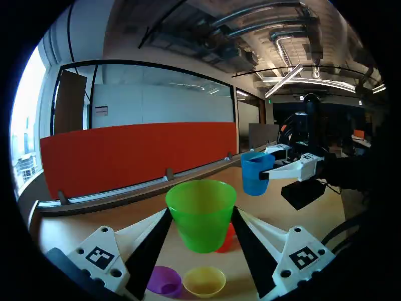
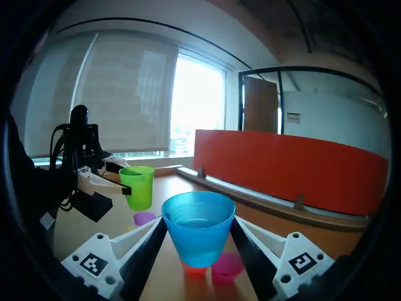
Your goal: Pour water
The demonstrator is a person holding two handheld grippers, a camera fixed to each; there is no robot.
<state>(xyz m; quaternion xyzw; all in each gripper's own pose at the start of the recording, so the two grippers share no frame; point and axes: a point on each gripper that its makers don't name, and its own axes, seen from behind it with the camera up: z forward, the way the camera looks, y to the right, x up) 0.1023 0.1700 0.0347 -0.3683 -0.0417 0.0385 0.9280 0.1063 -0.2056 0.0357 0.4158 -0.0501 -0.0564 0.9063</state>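
My left gripper (image 1: 200,226) is shut on a green cup (image 1: 201,213), held upright above the wooden table (image 1: 295,213). In the left gripper view the right gripper (image 1: 265,170) shows farther off at the right, shut on a blue cup (image 1: 254,173). In the right gripper view my right gripper (image 2: 199,236) is shut on the blue cup (image 2: 199,228), upright, with water showing inside. There the left gripper (image 2: 120,183) shows at the left, holding the green cup (image 2: 137,186). The two cups are apart.
Small cups stand on the table below: purple (image 1: 165,281), yellow (image 1: 204,281) and red (image 1: 226,238) in the left gripper view; purple (image 2: 144,218), pink (image 2: 226,267) and red (image 2: 194,271) in the right gripper view. An orange partition (image 1: 135,150) runs along the table's far edge.
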